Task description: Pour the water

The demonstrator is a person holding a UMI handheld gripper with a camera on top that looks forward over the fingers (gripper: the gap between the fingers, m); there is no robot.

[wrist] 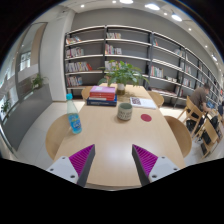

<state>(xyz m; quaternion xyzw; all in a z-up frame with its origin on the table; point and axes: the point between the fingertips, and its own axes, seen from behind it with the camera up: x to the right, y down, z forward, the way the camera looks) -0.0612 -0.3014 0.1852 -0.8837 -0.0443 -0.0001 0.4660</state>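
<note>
A clear plastic water bottle [73, 122] with a blue label stands upright on the wooden table [105, 140], ahead of my left finger. A second bottle [69, 96] with a blue cap stands farther back on the left. A round patterned cup [124, 111] sits near the table's middle, well beyond my fingers. My gripper [112, 160] is open and empty above the table's near edge, with both magenta pads [82, 158] wide apart and bare tabletop between them.
A stack of books [101, 95] and a potted plant [122, 72] stand at the table's far end. A sheet of paper [142, 102] and a red coaster [146, 117] lie to the right. Chairs [180, 135] surround the table. Bookshelves [120, 50] line the back wall.
</note>
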